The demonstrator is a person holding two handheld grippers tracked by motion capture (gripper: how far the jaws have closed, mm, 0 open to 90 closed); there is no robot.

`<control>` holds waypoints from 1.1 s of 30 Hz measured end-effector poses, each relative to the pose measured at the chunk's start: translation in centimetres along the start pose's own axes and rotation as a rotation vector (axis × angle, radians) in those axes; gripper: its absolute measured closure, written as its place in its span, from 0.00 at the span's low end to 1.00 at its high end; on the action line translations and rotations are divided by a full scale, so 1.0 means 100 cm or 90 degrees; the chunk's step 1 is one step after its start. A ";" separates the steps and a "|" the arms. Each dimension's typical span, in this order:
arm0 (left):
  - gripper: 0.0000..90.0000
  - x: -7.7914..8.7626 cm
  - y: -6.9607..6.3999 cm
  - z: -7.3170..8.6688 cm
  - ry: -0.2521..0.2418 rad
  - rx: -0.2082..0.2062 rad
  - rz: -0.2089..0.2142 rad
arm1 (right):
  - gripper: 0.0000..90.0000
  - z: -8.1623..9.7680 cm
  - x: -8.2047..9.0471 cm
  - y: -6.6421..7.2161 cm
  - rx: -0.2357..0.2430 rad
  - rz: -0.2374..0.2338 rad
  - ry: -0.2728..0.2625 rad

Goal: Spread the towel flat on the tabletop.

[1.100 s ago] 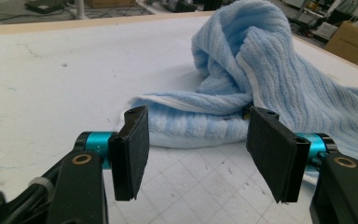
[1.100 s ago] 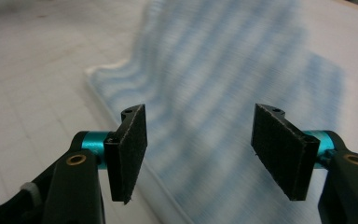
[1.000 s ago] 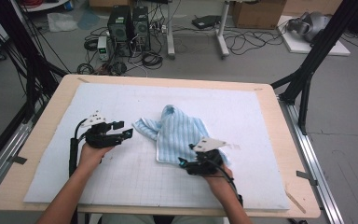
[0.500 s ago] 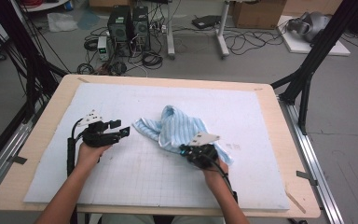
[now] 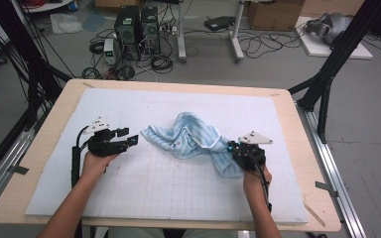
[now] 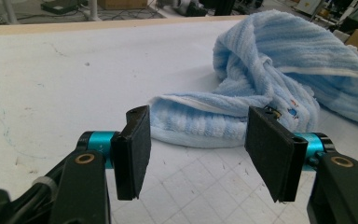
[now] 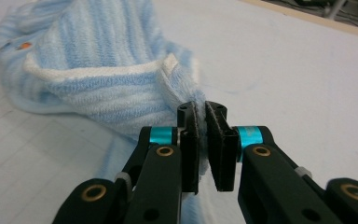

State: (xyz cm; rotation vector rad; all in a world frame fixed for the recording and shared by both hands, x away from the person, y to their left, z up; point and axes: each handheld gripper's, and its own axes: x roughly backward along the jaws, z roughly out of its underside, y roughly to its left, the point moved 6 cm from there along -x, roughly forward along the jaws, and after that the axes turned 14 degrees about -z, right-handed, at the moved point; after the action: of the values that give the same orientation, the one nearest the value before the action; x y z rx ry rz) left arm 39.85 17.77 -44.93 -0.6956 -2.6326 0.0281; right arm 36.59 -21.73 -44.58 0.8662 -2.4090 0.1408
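While cables litter the floor, right gripper clamps towel; left gripper apart.

towel on mat, mat on table

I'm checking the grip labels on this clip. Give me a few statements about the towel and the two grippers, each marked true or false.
1. The right gripper is shut on the blue striped towel. True.
2. The left gripper holds the towel. False: its jaws stand open, short of the towel's edge.
3. The towel lies flat and fully spread. False: it is bunched up.
4. The towel rests on a white gridded mat. True.
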 end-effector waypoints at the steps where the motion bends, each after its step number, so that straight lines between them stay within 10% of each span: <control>1: 0.46 0.000 0.000 0.000 0.000 0.001 0.001 | 0.93 0.001 0.002 -0.004 -0.010 0.000 -0.003; 8: 0.49 -0.005 -0.011 0.003 0.008 -0.033 0.026 | 0.92 0.008 0.009 -0.020 -0.023 0.029 -0.002; 18: 0.48 -0.016 -0.023 0.002 0.021 -0.056 0.047 | 0.92 0.008 0.009 -0.084 -0.093 0.126 0.015; 24: 0.42 -0.033 -0.034 -0.008 0.033 -0.072 0.056 | 0.67 0.001 0.014 -0.072 -0.088 0.099 -0.024; 33: 0.41 -0.075 -0.068 -0.021 0.055 -0.130 0.097 | 0.61 0.001 0.027 -0.040 -0.053 0.015 -0.055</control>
State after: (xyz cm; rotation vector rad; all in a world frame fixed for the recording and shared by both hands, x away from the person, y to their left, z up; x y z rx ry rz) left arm 43.39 8.13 -45.09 -0.9422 -2.5179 -0.2237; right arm 37.23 -26.40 -43.56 0.8216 -2.4870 0.0128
